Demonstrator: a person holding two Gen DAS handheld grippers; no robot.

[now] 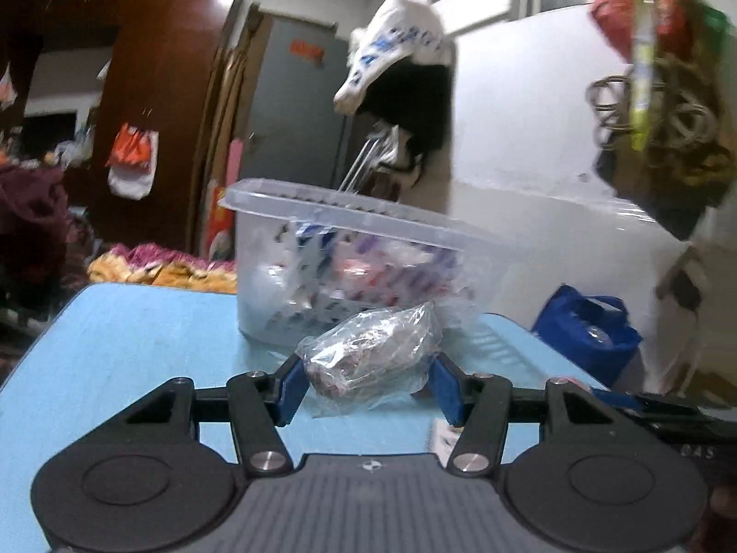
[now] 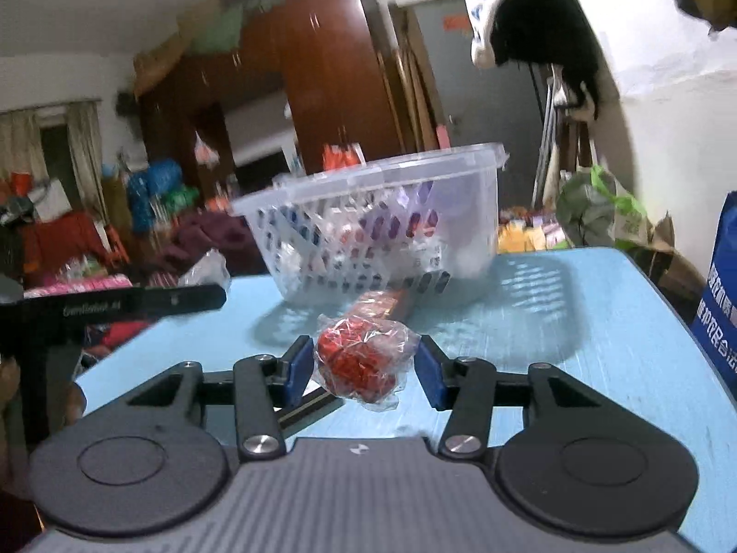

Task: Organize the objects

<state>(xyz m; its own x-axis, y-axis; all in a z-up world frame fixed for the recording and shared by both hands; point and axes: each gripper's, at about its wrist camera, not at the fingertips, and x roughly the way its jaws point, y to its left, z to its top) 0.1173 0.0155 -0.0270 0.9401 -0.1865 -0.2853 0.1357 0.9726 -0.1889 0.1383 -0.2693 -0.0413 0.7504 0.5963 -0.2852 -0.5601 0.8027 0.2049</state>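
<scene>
My left gripper is shut on a clear plastic packet of dark brown stuff, held just above the blue table. Right behind it stands a clear slotted basket with several packets inside. In the right wrist view my right gripper is shut on a clear-wrapped red packet, also held above the table. The same basket stands beyond it, and a reddish wrapped item lies on the table between packet and basket. The other gripper's black body shows at the left.
A blue bag sits off the table's right edge, seen also as a blue bag with white print. A white wall rises behind the basket. Clothes, bags and a wooden wardrobe crowd the room beyond the table's far edge.
</scene>
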